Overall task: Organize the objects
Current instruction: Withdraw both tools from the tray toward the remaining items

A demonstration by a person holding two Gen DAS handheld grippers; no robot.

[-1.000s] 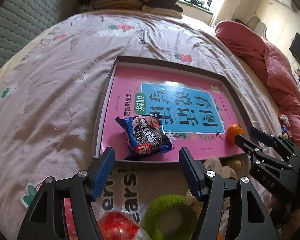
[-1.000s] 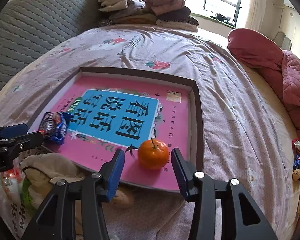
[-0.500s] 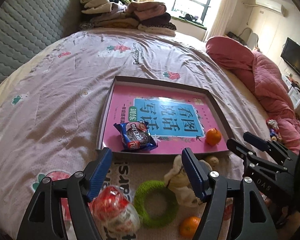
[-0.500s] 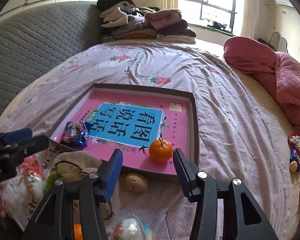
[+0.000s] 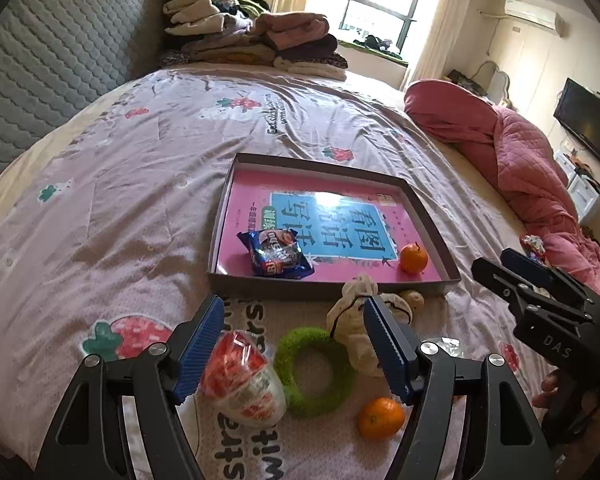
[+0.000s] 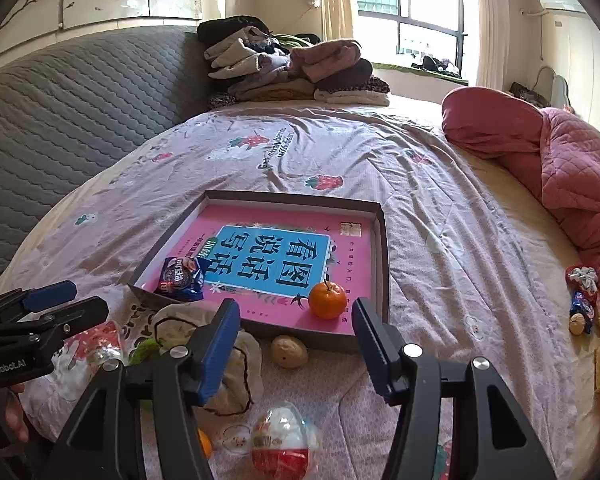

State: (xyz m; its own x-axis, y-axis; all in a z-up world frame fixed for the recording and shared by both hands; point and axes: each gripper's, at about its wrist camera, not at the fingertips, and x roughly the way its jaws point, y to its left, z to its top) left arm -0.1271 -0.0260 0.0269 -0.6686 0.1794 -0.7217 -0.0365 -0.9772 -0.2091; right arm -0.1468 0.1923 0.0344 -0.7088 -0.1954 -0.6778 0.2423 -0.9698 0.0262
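- Done so far, judging by how things lie: a blue foil biscuit packet (image 5: 278,254) and a small round orange tangerine (image 5: 413,258) sit inside the shallow grey cardboard tray (image 5: 332,290), on the pink book cover that lines it.
- Left to sort, loose on the pink strawberry-print bed sheet (image 5: 140,184) in front of the tray: a red-and-white plastic-wrapped sweet (image 5: 242,380), a fuzzy green ring (image 5: 314,372), a beige cloth pouch (image 5: 356,328), a second tangerine (image 5: 381,418) and a small tan nut-like lump (image 6: 289,351).
- The left gripper (image 5: 294,350) hangs above these with its jaws wide apart and nothing between them; the wrapped sweet lies just beside its left finger.
- The right gripper (image 6: 296,342) is empty, its jaws opening; the tray's tangerine lies ahead, between the fingers' lines, untouched.
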